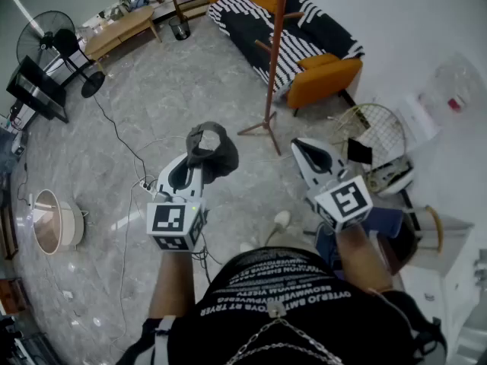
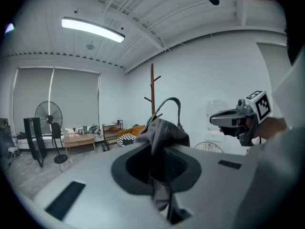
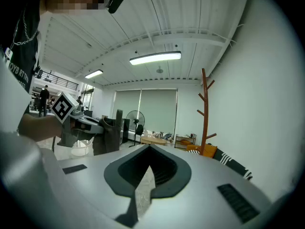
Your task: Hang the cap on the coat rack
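Above a glossy grey marbled floor (image 1: pixel 160 90), the left gripper (image 1: pixel 199 149) is clenched on a soft, crumpled dark grey cap (image 1: pixel 219 157) with a curved strap, held in the air apart from the slim wooden coat rack (image 1: pixel 275 59) with its stubby pegs. The right gripper (image 1: pixel 299 146) is closed on nothing. Behind the rack stands an orange sofa (image 1: pixel 323 71) with a striped cover.

The grey marbled floor (image 1: pixel 152 97) carries a wooden coat rack (image 1: pixel 272 59), a striped orange sofa (image 1: pixel 308 48) behind it, a standing fan (image 1: pixel 55 38), a low table (image 1: pixel 118 30) and a trailing black cable (image 1: pixel 120 137).
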A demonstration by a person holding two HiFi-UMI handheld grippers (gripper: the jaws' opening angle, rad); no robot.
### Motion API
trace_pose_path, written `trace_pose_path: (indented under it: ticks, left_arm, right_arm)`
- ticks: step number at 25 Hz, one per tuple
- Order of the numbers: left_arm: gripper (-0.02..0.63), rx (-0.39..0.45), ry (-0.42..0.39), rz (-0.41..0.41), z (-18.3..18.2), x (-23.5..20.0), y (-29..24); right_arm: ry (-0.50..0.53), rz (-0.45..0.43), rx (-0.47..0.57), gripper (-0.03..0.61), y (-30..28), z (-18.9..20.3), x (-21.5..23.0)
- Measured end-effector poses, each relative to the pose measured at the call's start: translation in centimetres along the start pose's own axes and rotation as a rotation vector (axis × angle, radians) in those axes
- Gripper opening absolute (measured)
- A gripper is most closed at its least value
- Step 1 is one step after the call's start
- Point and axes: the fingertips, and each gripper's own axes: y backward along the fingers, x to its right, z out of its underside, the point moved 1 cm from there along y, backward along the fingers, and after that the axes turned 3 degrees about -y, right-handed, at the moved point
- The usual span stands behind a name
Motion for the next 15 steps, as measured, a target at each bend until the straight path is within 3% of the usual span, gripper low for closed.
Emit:
trace_pose_path:
  ticks: [15]
  left_arm:
    - [0.018,-0.02,-0.004,-0.022,1.2,0.2,1.6]
  right_arm:
    - [-0.006,-0.018,-0.007,-0.008,0.8,-0.6,-0.8]
